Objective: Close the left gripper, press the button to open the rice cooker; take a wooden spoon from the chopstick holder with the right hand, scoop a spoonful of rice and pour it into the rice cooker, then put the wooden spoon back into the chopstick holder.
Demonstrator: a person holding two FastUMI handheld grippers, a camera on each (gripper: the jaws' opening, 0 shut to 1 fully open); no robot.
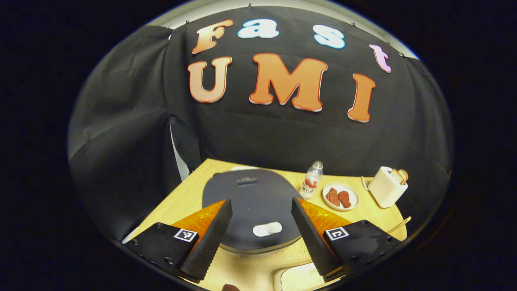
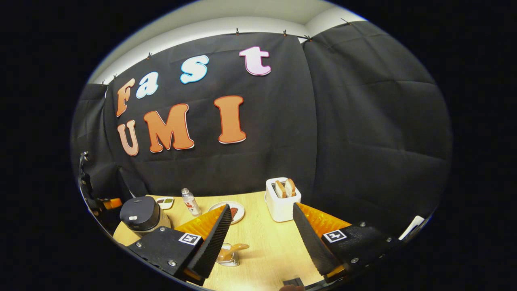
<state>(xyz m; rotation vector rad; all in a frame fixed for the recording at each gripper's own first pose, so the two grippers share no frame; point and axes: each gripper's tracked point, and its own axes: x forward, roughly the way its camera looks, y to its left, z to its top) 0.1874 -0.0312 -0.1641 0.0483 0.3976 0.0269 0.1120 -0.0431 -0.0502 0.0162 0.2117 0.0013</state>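
Rice cooker (image 1: 252,210) sits dead ahead of the left gripper (image 1: 261,226), lid down, its pale button (image 1: 267,229) framed right between the two fingers. Those fingers stand wide apart, so by my read the very first step has not been done: the gripper needs to close up, then come down onto that button to pop the lid.

Over on the other side, the right gripper (image 2: 260,232) is spread open too, holding nothing, hanging above the wooden surface (image 2: 262,242). Just past its left finger sits the chopstick holder (image 2: 228,256) with the wooden spoon (image 2: 234,247) poking out of it. That pickup comes later, and it looks like a short reach down and in. I can't make out any rice container from here.

Around the cooker: a small bottle (image 1: 312,180) stands just beside its right edge, then a plate (image 1: 341,197) with two reddish pieces of food, then a toaster (image 1: 387,186) with bread in its slots, farther right. From the right gripper view, a small dish (image 2: 164,202) sits behind the cooker.

Nothing blocks the button itself. The bottle is the one to watch; a swinging lid or a stray elbow could tip it.
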